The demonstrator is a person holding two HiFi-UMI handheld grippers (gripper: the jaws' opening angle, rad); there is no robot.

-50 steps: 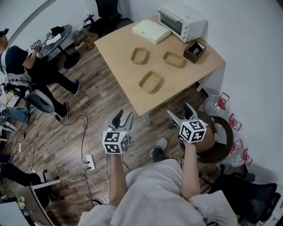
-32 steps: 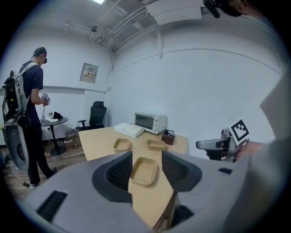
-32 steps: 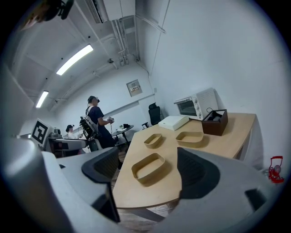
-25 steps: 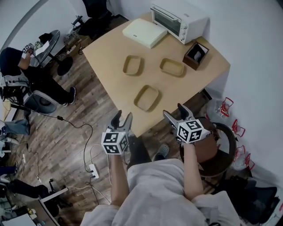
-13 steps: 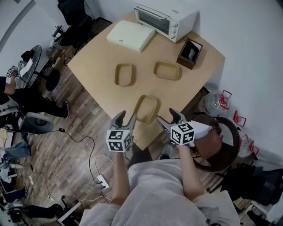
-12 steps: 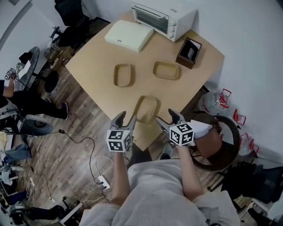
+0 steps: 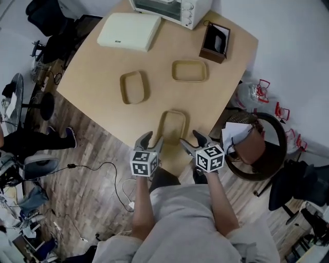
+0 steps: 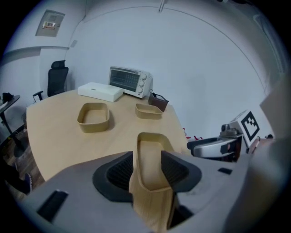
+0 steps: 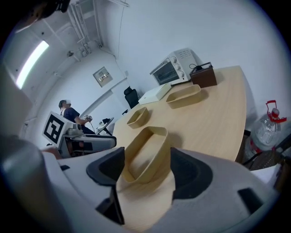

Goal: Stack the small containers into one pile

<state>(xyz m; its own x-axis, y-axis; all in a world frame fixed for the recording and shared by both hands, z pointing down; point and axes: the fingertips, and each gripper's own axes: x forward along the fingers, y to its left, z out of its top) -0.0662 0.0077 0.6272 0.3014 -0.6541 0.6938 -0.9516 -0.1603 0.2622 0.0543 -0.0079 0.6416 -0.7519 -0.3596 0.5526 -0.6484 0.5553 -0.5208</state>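
Over wood flooring (image 7: 77, 154), a tan table (image 7: 92, 77) is seen, with white box (image 7: 129, 31), toaster oven (image 7: 169, 9) and brown box (image 7: 215, 42) at its back. Apart lie the left container (image 7: 133, 87), near container (image 7: 172, 126) and far container (image 7: 189, 71). The left gripper (image 7: 152, 138) and right gripper (image 7: 190, 138) are held at the near container, jaws wide but closing, with the container sighted between them and apparently ungripped. Both were farther off before.

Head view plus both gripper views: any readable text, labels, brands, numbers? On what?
Nothing reads clearly in any view.
Wall notice: print too blurred to read.
Framed wall sign: too small to read.
Flat white box: small green mark, too small to read.
Toaster oven: no brand or dial marks legible.
Left marker cube, right marker cube: square patterns only, no letters.
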